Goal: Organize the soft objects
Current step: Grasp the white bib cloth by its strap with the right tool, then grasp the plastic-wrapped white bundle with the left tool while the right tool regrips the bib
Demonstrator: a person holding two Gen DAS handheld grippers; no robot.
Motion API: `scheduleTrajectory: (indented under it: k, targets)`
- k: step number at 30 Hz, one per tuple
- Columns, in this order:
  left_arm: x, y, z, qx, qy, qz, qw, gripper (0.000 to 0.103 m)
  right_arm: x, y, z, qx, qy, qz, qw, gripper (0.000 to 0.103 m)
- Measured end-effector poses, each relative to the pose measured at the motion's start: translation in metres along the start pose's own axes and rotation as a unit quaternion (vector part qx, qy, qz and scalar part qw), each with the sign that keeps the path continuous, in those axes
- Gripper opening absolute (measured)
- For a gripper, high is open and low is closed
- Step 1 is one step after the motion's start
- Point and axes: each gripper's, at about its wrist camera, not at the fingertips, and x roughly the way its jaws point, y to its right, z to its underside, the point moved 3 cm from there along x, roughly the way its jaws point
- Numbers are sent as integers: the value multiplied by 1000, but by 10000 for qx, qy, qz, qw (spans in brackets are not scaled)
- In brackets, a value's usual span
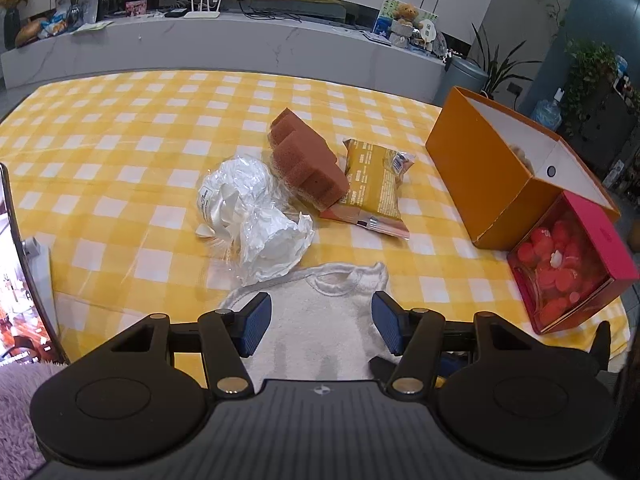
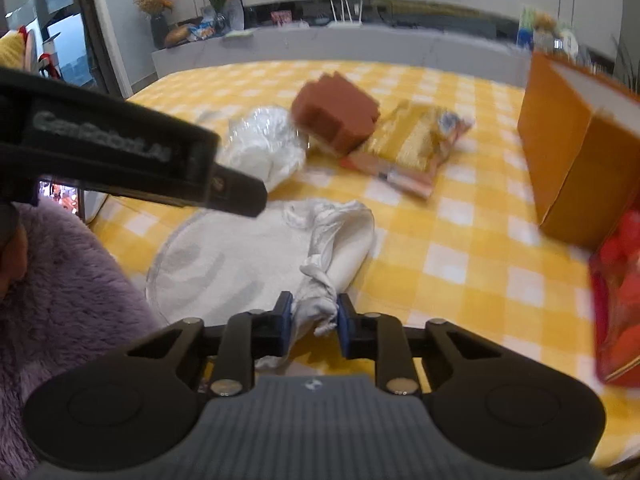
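Note:
A white terry cloth (image 1: 328,308) lies on the yellow checked table near the front edge. My left gripper (image 1: 322,326) hovers over it, open, its blue pads (image 1: 256,324) apart on either side with nothing pressed between them. In the right wrist view my right gripper (image 2: 314,322) is shut on a bunched, twisted edge of the white cloth (image 2: 316,304). Behind the cloth lie a white bundle in clear plastic (image 1: 248,208), a brown sponge (image 1: 306,160) and a yellow snack packet (image 1: 374,182). The left gripper's black body (image 2: 140,160) crosses the upper left of the right wrist view.
An open orange box (image 1: 492,168) stands at the right, and a red box with a clear window (image 1: 568,264) stands in front of it near the table edge. Purple fluffy fabric (image 2: 60,300) and a lit screen (image 1: 20,280) sit at the left.

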Motion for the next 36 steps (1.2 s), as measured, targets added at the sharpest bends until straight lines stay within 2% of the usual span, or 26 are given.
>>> scheduleTrajectory:
  k: [8, 15, 22, 23, 25, 27, 29, 31, 33, 34, 36]
  targets:
    - [0, 4, 0, 71, -18, -46, 10000, 68, -23, 36, -15, 271, 375, 466, 9978, 20]
    - [-1, 7, -2, 121, -8, 16, 9999, 68, -21, 65, -28, 326, 579, 943, 9933, 20]
    - [8, 10, -11, -40, 91, 221, 9997, 68, 4, 89, -35, 651, 432, 880, 9931, 22]
    - [10, 10, -12, -60, 93, 214, 9997, 68, 6, 92, -35, 717, 422, 853, 9929, 24]
    - [15, 10, -14, -92, 85, 197, 9997, 68, 7, 97, -34, 912, 412, 757, 9921, 36]
    - [18, 11, -15, -95, 99, 211, 9997, 68, 9, 102, -34, 1232, 395, 550, 9901, 61]
    - [17, 11, -15, -125, 234, 149, 9995, 67, 12, 105, -33, 1554, 364, 322, 9867, 76]
    - [11, 7, -17, -261, 472, 61, 9985, 67, 16, 104, -33, 1650, 321, 317, 9853, 79]
    - [5, -1, -20, -494, 667, -45, 9965, 67, 21, 97, -33, 1539, 291, 449, 9866, 94]
    - [3, -6, -22, -604, 722, -132, 9955, 68, 24, 93, -33, 1443, 307, 454, 9880, 97]
    - [2, -14, -26, -764, 796, -295, 9935, 71, 29, 84, -31, 1250, 345, 320, 9910, 100]
